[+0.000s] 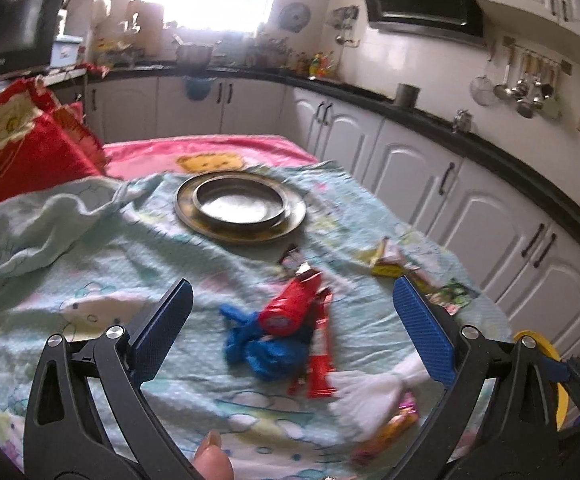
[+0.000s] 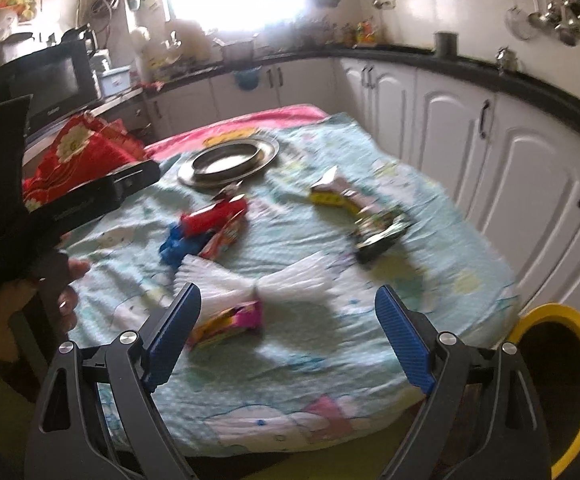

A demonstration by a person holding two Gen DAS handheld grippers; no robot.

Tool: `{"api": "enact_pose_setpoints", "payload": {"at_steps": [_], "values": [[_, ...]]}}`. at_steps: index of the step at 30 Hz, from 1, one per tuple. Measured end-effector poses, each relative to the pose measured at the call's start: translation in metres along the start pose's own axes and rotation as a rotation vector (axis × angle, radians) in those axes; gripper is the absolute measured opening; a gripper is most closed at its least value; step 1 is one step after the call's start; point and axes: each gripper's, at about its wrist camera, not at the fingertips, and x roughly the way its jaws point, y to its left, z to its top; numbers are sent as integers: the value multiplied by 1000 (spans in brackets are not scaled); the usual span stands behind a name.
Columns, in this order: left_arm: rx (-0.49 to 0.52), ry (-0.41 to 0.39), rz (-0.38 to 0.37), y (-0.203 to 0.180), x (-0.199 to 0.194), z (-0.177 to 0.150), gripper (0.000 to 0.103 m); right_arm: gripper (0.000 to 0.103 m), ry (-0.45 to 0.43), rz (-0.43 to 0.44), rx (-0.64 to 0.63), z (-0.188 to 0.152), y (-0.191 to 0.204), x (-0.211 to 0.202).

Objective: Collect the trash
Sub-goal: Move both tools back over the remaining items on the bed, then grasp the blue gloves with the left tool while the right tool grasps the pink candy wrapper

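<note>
Trash lies on a light-blue cloth over the table [image 1: 90, 264]. A red wrapper [image 1: 290, 304] rests on a crumpled blue bag [image 1: 258, 344], between the fingers of my open left gripper [image 1: 290, 320]. A white tissue bow [image 1: 374, 392] and a pink-yellow wrapper [image 1: 394, 428] lie to the right. In the right wrist view my open right gripper [image 2: 288, 328] hovers over the white tissue [image 2: 262, 280] and pink wrapper [image 2: 234, 320]. A yellow box [image 2: 330, 194] and a dark green wrapper [image 2: 382, 232] lie farther right. The red wrapper [image 2: 214, 216] is farther left.
A metal plate with a bowl [image 1: 240, 206] stands at the table's far middle. A yellow-rimmed bin [image 2: 562, 384] stands at the table's right front edge. Red cushions [image 1: 18, 148] lie at the left. White kitchen cabinets [image 1: 470, 204] run behind and to the right.
</note>
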Motion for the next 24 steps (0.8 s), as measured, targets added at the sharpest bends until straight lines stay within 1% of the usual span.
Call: {"api": "enact_pose_setpoints", "payload": {"at_steps": [2, 5, 7, 10, 12, 14, 15, 17, 19, 21, 22, 23, 24], "values": [[-12, 26, 9, 10, 7, -3, 92, 85, 31, 18, 1, -2, 6, 12], [-12, 68, 31, 22, 17, -9, 92, 80, 71, 42, 1, -6, 13, 27], [-17, 98, 30, 28, 24, -13, 92, 78, 91, 49, 2, -8, 16, 34], [-51, 150, 19, 40, 36, -20, 92, 75, 124, 66, 15, -12, 19, 48], [-72, 171, 10, 44, 41, -24, 88, 74, 140, 70, 21, -14, 19, 55], [-84, 196, -11, 48, 48, -30, 81, 73, 156, 77, 34, -16, 19, 61], [-89, 207, -21, 49, 51, -32, 80, 72, 163, 81, 41, -16, 19, 64], [-105, 233, -41, 50, 58, -36, 72, 70, 183, 95, 64, -18, 17, 70], [-116, 251, -60, 50, 63, -40, 67, 66, 202, 107, 81, -20, 15, 76], [-125, 257, -71, 50, 66, -43, 66, 61, 224, 124, 104, -24, 12, 80], [-128, 256, -74, 51, 66, -43, 65, 60, 227, 129, 111, -25, 12, 81], [-131, 256, -78, 51, 67, -44, 62, 58, 224, 134, 116, -26, 11, 80], [-133, 255, -80, 51, 67, -43, 58, 52, 224, 137, 114, -26, 10, 79]]}}
